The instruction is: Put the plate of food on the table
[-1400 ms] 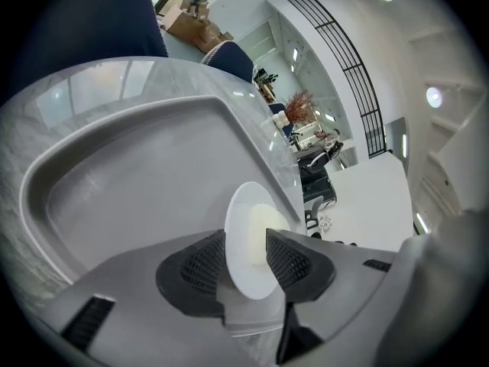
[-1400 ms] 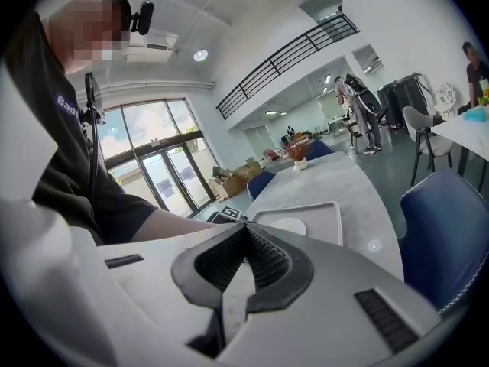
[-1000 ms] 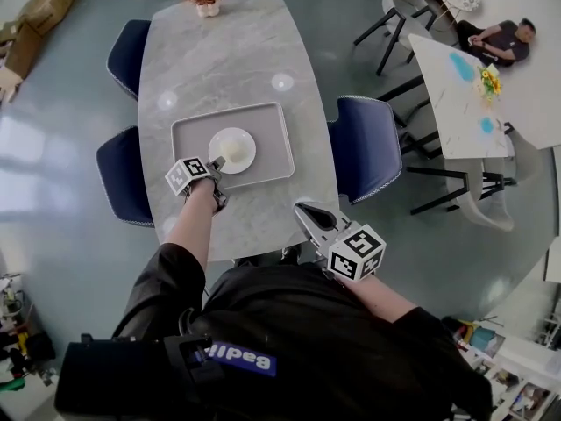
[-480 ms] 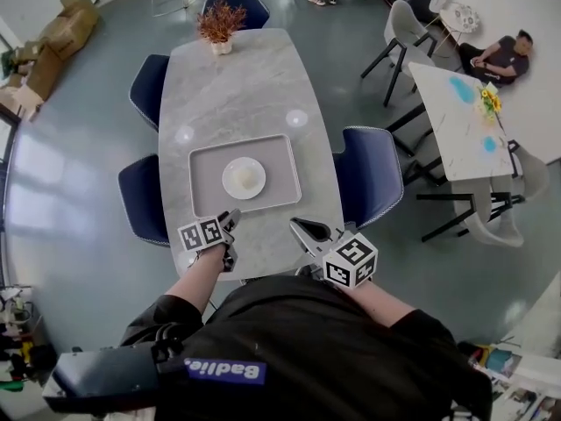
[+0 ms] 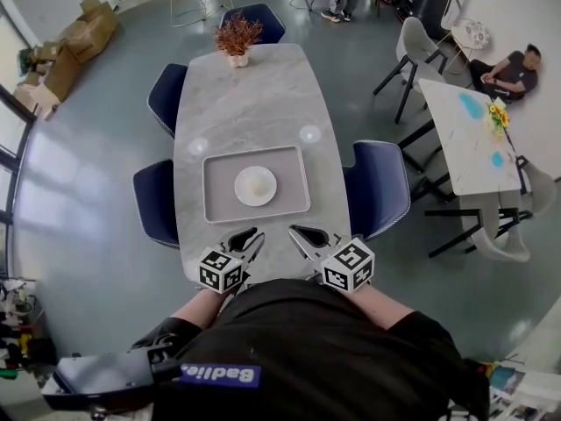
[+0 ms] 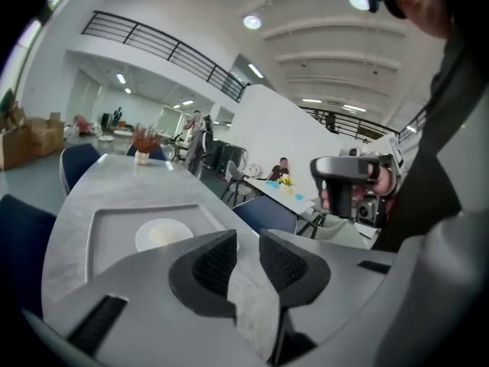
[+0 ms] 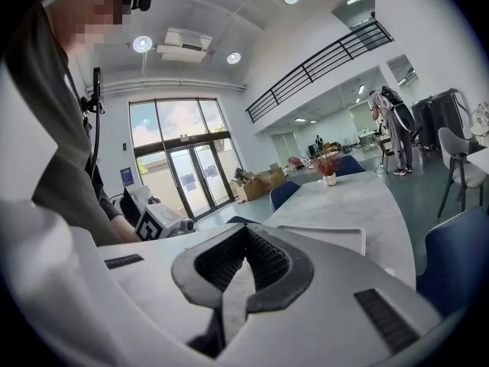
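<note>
Left gripper point(image 5: 249, 235) hovers over the near table edge, jaws closing with nothing between them. Ahead of it, the plate point(image 5: 255, 185), carrying a pale mound of food, sits at the middle of a grey tray point(image 5: 219, 210) on the table point(image 5: 250, 95). Plate appears rigid, smooth and probably breakable; the food could slide if tilted. Best hold is judged to be the near rim, kept level. Right gripper point(image 5: 298, 231), just beside the left, is closed and empty.

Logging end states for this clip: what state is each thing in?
Plate: upright on the tray, holding food.
Tray: flat on the table.
Left claw: empty, jaws closing, pads apart.
Right claw: empty, tips together.
Plant pot: upright, far end.
</note>
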